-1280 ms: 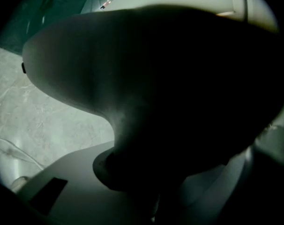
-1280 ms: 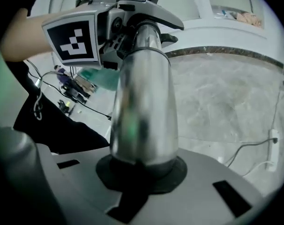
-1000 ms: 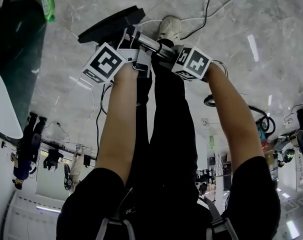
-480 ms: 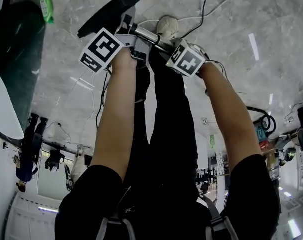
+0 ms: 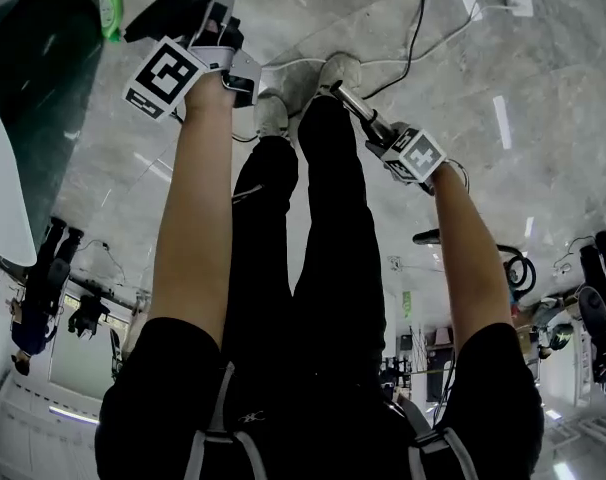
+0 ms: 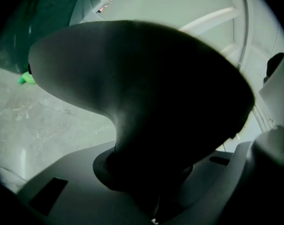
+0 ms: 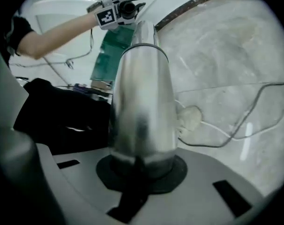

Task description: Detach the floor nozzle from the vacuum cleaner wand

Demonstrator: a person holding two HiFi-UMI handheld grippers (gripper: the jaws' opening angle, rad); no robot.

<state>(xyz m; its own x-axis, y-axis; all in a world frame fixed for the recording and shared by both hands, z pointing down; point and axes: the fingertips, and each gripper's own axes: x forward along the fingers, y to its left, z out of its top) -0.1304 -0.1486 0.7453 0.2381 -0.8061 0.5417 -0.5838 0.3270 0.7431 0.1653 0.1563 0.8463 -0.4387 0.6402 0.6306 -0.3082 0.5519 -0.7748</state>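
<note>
1. Since a second ago the two grippers have drawn apart: the floor nozzle (image 5: 178,3) is now clear of the wand (image 5: 349,102), above the marble floor (image 5: 543,58).
2. Left gripper (image 5: 226,40) is clamped on the black nozzle's neck, at the upper left.
3. Right gripper (image 5: 373,128) is clamped on the silver wand, beside the person's legs (image 5: 323,228).

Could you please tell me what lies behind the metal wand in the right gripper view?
Marble floor, a white cable and a pale shoe-like shape; higher up, the left hand-held gripper. The wand hides the strip directly behind it.
</note>
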